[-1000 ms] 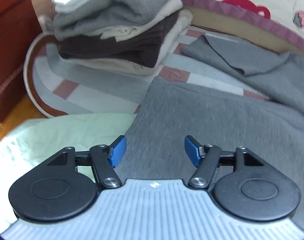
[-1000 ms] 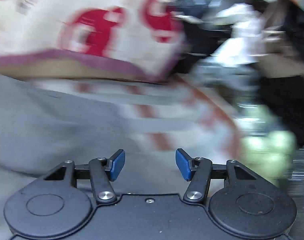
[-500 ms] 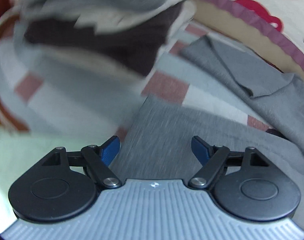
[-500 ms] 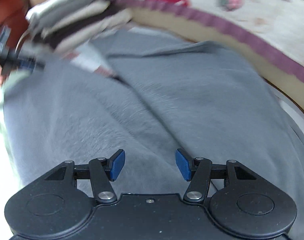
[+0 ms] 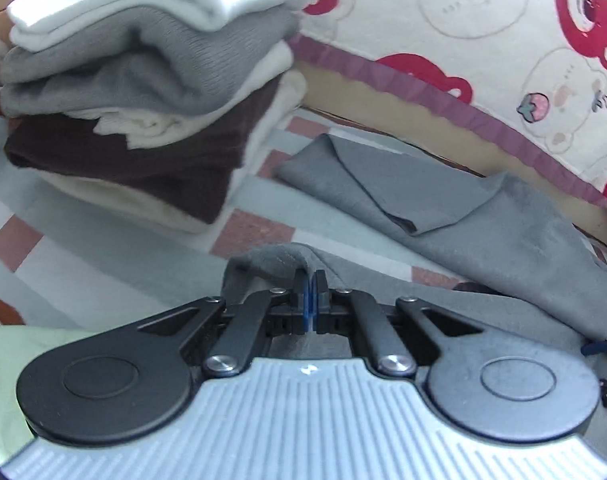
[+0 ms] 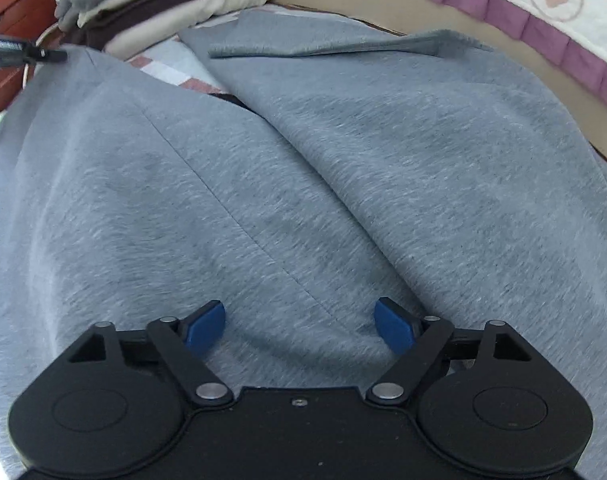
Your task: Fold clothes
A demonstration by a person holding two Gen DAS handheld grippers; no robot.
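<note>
A grey garment [image 6: 343, 184] lies spread over the bed and fills most of the right wrist view. In the left wrist view its far part [image 5: 443, 208] shows with one flap folded over. My left gripper [image 5: 310, 280] is shut on a raised corner of that garment [image 5: 271, 260], which bunches up around the blue pads. My right gripper [image 6: 299, 320] hovers low over the middle of the cloth, its jaws opening wide, with cloth below them but nothing pinched. The left gripper [image 6: 23, 54] also shows at the far left edge of the right wrist view, at the garment's corner.
A stack of folded clothes [image 5: 143, 92], white, grey, cream and dark brown, stands at the far left on the striped bedcover [image 5: 83, 248]. A bear-print quilt with a purple frill [image 5: 463, 80] runs along the back. A pale green cloth [image 5: 15, 360] lies at the near left.
My left gripper has closed on the grey garment's corner, which now bunches up between the pads. My right gripper swung from the far side down over the garment and opened wider.
</note>
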